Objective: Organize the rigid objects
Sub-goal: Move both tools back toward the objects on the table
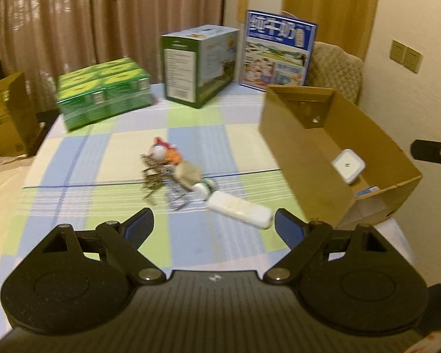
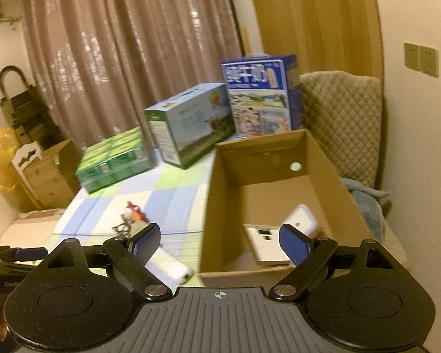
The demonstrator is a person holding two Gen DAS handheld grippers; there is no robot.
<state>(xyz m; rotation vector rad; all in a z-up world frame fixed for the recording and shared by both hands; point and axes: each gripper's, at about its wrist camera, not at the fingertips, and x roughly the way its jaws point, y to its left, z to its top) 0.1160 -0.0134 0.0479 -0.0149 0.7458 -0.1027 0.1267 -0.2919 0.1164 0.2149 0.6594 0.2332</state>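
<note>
The left gripper (image 1: 214,223) hangs above the checked tablecloth (image 1: 108,147) with its jaws spread wide and nothing between them. Just ahead of it lies a long white remote-like object (image 1: 241,212), and beyond that a small heap: a bunch of keys (image 1: 154,173) with a colourful toy figure (image 1: 163,150) and a small white bottle (image 1: 204,189). The right gripper (image 2: 219,238) is released too, empty, and it points over the near edge of the open cardboard box (image 2: 217,206). Inside this box rest a white square device (image 2: 301,219) and a flat white piece (perhaps a socket plate) (image 2: 261,242). Three printed cartons stand at the far side: green pack (image 1: 103,92), a green-and-blue carton (image 1: 200,63), and a blue carton (image 1: 277,50).
</note>
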